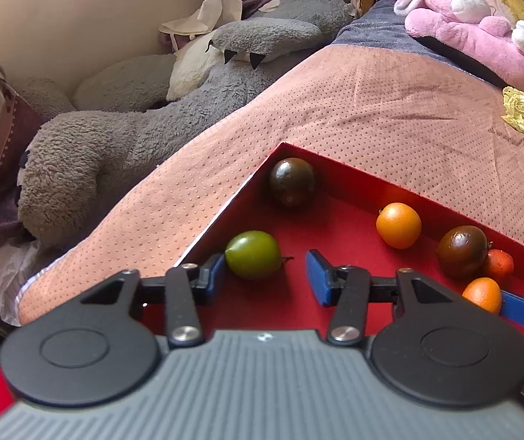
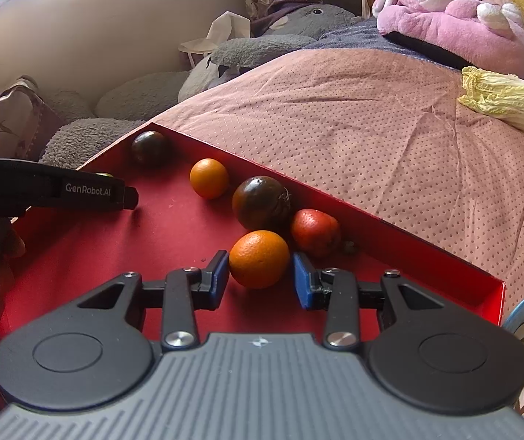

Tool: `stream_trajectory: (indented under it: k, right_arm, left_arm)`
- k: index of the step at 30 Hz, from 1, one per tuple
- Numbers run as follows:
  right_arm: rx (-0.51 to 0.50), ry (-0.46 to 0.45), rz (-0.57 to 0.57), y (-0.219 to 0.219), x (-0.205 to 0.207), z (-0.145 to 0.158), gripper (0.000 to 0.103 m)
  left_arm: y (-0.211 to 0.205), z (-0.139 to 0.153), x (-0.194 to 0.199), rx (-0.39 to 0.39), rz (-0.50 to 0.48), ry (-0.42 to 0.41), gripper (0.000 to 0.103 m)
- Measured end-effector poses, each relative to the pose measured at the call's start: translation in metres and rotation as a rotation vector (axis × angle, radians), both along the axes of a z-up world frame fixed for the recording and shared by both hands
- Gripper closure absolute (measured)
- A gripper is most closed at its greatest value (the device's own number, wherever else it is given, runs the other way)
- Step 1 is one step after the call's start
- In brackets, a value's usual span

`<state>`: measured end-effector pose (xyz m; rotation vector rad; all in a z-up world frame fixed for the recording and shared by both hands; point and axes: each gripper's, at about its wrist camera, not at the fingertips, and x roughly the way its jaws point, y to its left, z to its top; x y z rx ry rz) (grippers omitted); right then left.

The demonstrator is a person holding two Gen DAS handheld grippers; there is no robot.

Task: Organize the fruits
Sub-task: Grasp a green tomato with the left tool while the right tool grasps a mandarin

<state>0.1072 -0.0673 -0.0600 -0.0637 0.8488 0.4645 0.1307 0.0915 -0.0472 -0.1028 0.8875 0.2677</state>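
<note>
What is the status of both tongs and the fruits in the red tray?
Left tongs open around green fruit. Right tongs shut on orange. Red fruit crowds it from behind, may get nudged.

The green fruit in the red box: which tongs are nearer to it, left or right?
Left. The left tongs bracket the green fruit; the right tongs sit across the red box, around an orange.

Daylight floods in from the upper left of the right wrist view, washing out that corner by the wall [image 2: 115, 18]. Both views are bright, with soft shadows under the fruit in the red tray [image 2: 390, 216]. Fisheye bending curves the edges, dark corners vignette, and the nearest gripper housing looks slightly soft.
</note>
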Motion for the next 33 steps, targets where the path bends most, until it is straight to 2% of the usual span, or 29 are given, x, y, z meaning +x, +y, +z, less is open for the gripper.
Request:
stream_trajectory:
  k: [7, 12, 16, 20, 23, 27, 29, 33]
  right_arm:
    - [0.006, -0.018, -0.012, -0.005, -0.007, 0.006, 0.059]
    - [0.033, -0.03, -0.015, -0.015, -0.02, 0.016, 0.059]
    - [0.036, -0.027, -0.017, -0.023, -0.031, 0.017, 0.059]
    - [0.033, -0.012, -0.028, -0.032, -0.039, 0.013, 0.059]
    - [0.051, 0.0, -0.047, -0.035, -0.037, 0.011, 0.059]
    - [0.049, -0.009, -0.013, -0.018, -0.029, 0.013, 0.057]
    - [0.03, -0.02, -0.009, -0.008, -0.023, 0.013, 0.051]
    - [0.008, 0.005, -0.024, 0.002, -0.008, 0.004, 0.051]
  left_arm:
    - [0.003, 0.004, -0.002, -0.074, -0.044, -0.023, 0.069]
    - [-0.006, 0.012, -0.018, -0.167, -0.123, -0.05, 0.069]
    - [-0.018, 0.015, -0.028, -0.195, -0.172, -0.061, 0.069]
    - [-0.027, 0.013, -0.03, -0.163, -0.186, -0.052, 0.069]
    - [-0.028, 0.011, -0.03, -0.144, -0.16, -0.034, 0.069]
    - [-0.028, 0.012, -0.028, -0.128, -0.145, -0.041, 0.069]
    - [-0.028, 0.012, -0.027, -0.124, -0.14, -0.038, 0.069]
    - [-0.025, 0.009, -0.024, -0.119, -0.13, -0.03, 0.069]
